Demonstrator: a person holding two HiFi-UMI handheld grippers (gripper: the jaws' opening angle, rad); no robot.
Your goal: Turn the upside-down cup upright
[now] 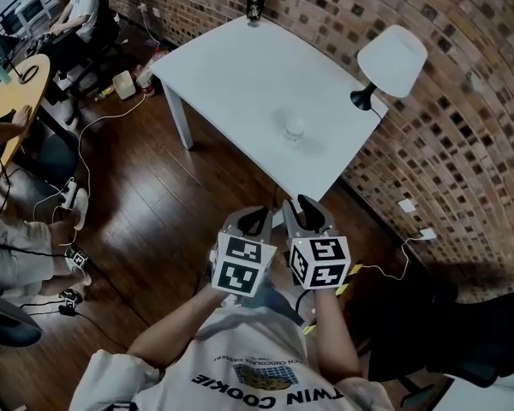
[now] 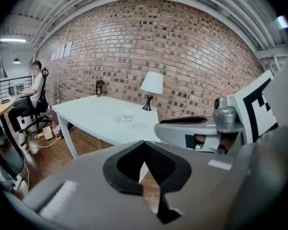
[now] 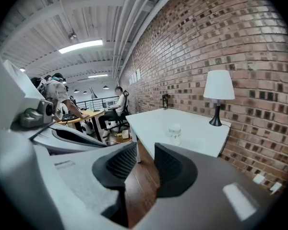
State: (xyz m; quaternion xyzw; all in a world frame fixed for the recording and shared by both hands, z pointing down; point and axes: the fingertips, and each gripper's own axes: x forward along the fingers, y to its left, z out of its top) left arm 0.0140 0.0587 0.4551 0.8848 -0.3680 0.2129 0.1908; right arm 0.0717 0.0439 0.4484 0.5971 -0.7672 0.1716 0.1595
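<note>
A small clear cup (image 1: 293, 130) stands alone near the middle of the white table (image 1: 240, 75); it is too small to tell which way up it is. It shows ahead in the left gripper view as the cup (image 2: 127, 118) and in the right gripper view as the cup (image 3: 174, 132). Both grippers hang side by side over the wooden floor, short of the table's near corner. My left gripper (image 1: 257, 216) (image 2: 144, 145) has its pads meeting at the tips, with nothing in it. My right gripper (image 1: 302, 205) (image 3: 145, 153) shows a gap between its pads and holds nothing.
A white-shaded lamp (image 1: 392, 62) stands on the table's right corner by the brick wall (image 1: 463, 101). A dark object (image 1: 257, 2) sits at the far corner. Cables (image 1: 86, 144) trail over the floor at left, where seated people and a round desk (image 1: 13, 101) are.
</note>
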